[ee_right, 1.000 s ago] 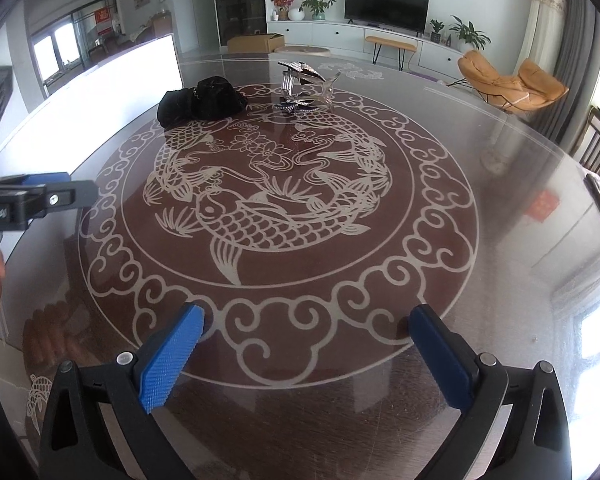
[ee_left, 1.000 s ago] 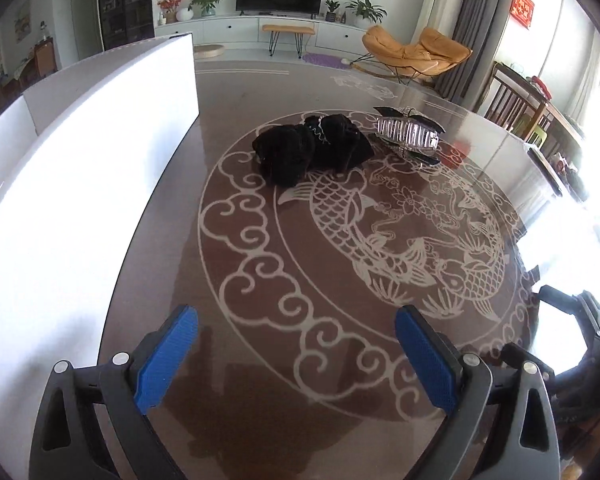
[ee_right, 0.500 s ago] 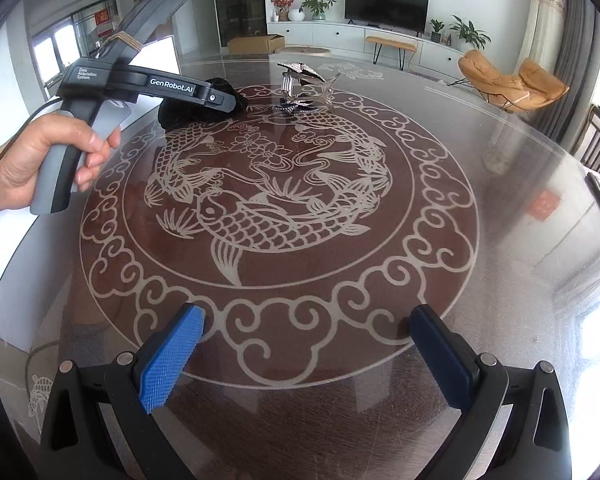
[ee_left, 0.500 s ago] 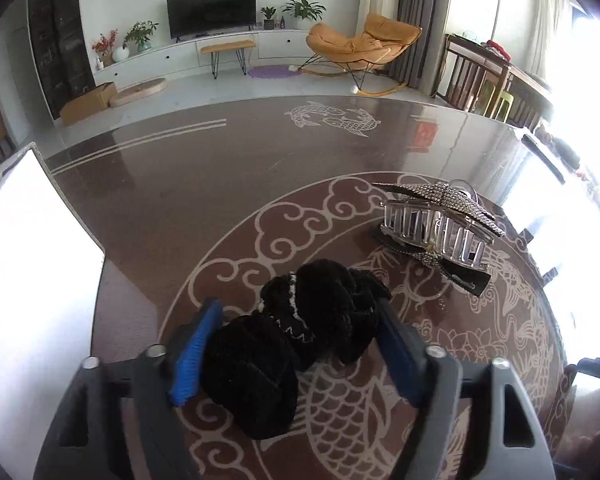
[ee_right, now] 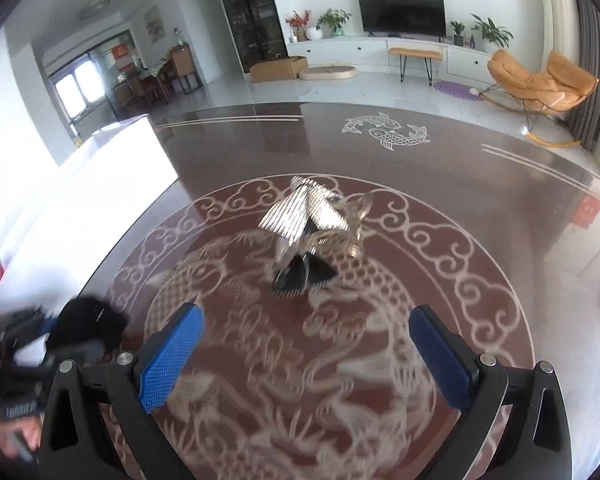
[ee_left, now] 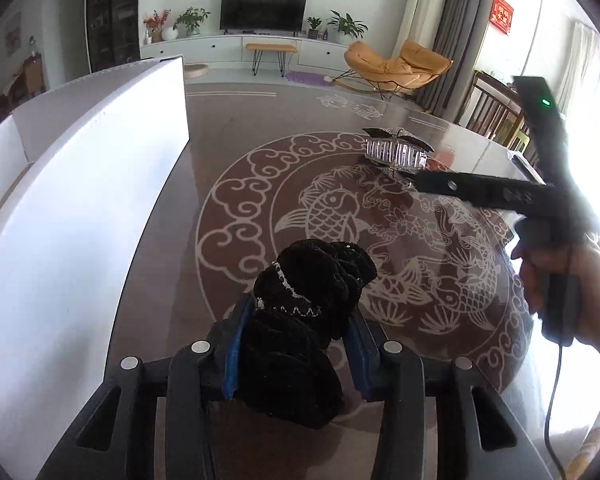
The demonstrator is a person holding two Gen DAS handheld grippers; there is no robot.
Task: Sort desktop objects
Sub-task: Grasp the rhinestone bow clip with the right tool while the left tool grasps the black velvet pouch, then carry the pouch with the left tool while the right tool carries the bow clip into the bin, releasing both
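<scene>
Our left gripper has its jaws closing on the black scrunchie, near-left on the counter beside the white box. It's soft and bunched, so we risk pinching one fold and dropping it. Right gripper, jaws wide and empty, faces the rhinestone hair claw; a skewed approach could knock it.

The left gripper is closing its blue-padded fingers on a black scrunchie, which sits squeezed between them above the table. A white box stands just to the left. Farther off lies a glittery hair claw, with the right gripper, held by a hand, reaching toward it
</scene>
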